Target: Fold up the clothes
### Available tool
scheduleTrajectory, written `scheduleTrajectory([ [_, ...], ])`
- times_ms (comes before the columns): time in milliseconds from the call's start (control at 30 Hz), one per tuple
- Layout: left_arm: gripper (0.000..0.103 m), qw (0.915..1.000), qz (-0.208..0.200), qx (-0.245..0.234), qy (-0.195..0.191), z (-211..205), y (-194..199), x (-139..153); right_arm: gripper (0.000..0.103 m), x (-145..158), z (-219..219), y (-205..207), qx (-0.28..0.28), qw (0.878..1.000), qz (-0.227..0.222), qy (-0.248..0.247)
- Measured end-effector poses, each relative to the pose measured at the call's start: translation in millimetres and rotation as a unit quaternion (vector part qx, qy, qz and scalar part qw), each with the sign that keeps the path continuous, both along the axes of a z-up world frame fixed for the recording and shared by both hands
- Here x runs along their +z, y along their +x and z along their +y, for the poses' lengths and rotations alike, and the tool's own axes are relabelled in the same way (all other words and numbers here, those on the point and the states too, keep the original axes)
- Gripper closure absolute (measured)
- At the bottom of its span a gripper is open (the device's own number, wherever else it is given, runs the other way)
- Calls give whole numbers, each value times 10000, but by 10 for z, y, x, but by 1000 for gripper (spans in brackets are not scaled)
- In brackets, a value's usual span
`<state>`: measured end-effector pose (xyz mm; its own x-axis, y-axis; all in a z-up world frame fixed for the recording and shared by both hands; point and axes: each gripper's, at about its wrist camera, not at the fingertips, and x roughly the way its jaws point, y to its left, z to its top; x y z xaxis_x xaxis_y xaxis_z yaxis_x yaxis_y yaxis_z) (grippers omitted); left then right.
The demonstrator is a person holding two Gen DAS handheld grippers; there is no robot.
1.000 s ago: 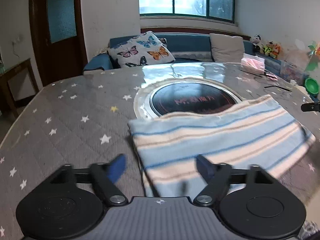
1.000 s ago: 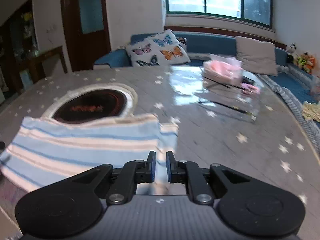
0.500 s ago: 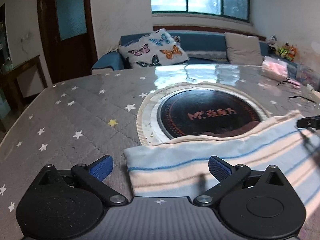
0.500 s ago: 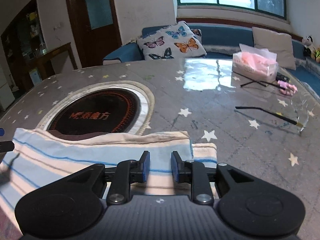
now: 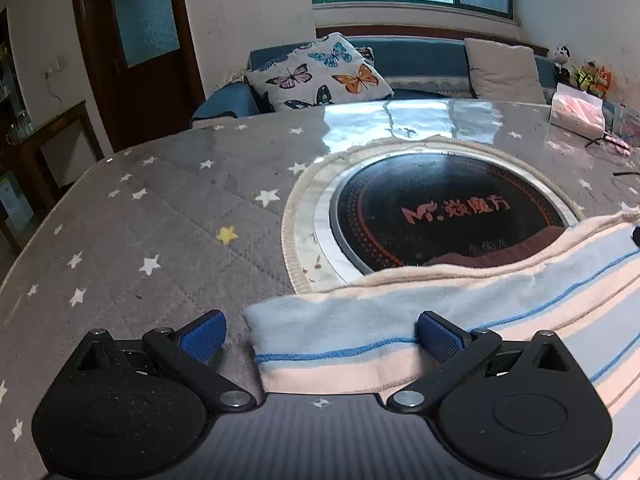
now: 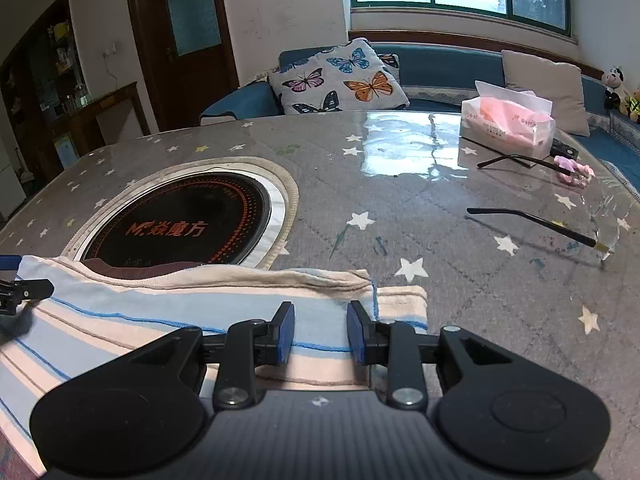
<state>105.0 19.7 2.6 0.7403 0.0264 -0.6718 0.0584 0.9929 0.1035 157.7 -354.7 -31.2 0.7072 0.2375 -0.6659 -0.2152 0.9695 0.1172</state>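
Note:
A folded garment [image 5: 460, 312] with pale blue, cream and thin blue stripes lies flat on the grey star-print table [image 5: 160, 208]. Its far edge overlaps the round black cooktop [image 5: 440, 216]. My left gripper [image 5: 320, 328] is open wide above the garment's left corner, its blue pads clear of the cloth. In the right wrist view the garment [image 6: 160, 312] spreads leftward. My right gripper [image 6: 320, 328] hovers over its right end. Its jaws are opening, with cloth below the gap and the pads not pressing on it.
A pink tissue box [image 6: 508, 124], thin black sticks [image 6: 532, 224] and a small pink item [image 6: 576, 170] lie on the table's right side. Behind the table stands a blue sofa with a butterfly cushion [image 6: 340, 76]. A dark wooden door [image 5: 140, 48] is at the far left.
Both grippers came nearer and lower over the garment. The left jaws spread wider. The right jaws went from nearly shut to parted. The garment now lies flat with its far edge on the cooktop.

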Motion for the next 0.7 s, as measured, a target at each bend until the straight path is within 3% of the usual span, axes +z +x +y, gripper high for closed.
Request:
scheduleTrajectory([
  [100, 0, 9999, -68, 96, -14, 47, 18, 2, 63, 3, 23, -8, 62, 10000, -10, -18],
  [267, 0, 9996, 96, 224, -114, 111, 83, -59, 61, 11, 79, 1, 62, 9999, -17, -130],
  [400, 0, 9995, 33, 243, -183, 152, 50, -5, 48, 89, 186, -40, 128, 9994, -91, -307],
  [533, 0, 9992, 77, 312, -243, 206, 59, -3, 42, 165, 402, -98, 455, 9983, -189, -304],
  [700, 0, 9988, 55, 396, -299, 295, 49, -3, 41, 181, 851, -155, 1018, 9936, -269, -404],
])
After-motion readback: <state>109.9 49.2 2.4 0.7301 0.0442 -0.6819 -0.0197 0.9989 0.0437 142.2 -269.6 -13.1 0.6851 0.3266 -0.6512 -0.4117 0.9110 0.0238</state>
